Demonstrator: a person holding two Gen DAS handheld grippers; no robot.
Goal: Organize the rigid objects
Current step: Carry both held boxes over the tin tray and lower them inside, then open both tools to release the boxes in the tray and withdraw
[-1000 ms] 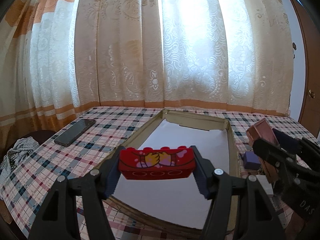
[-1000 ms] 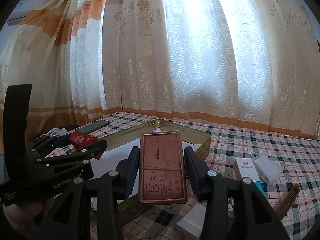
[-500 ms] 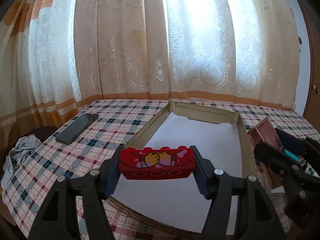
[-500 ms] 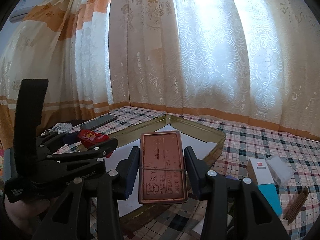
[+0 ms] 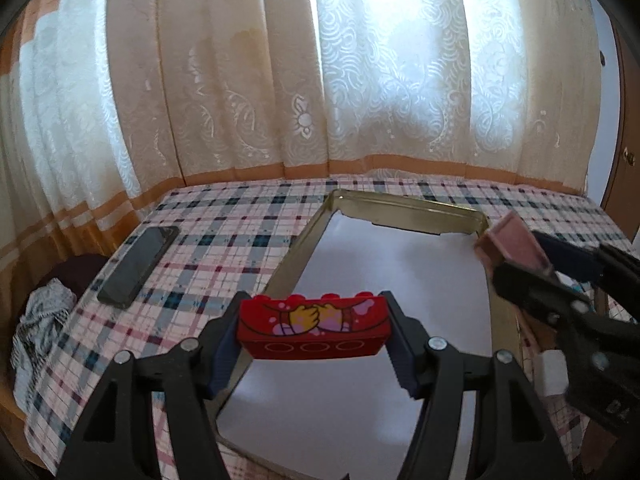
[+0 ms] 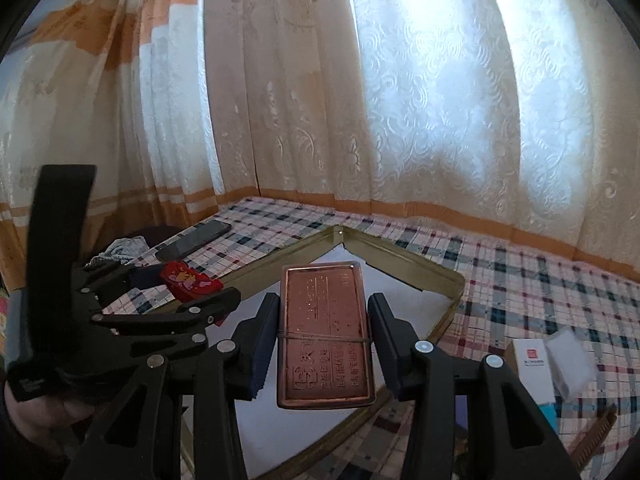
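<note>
Left gripper [image 5: 314,334] clamped on red toy brick [image 5: 314,328], right gripper [image 6: 323,344] clamped on copper-coloured flat tin [image 6: 324,336] — grips same as a second ago. Both now further in over the gold tray [image 5: 404,202] with white liner; the tray's far edge sits more central. Phone [image 5: 138,264] lies on checked cloth, left of the tray — unmoved.
</note>
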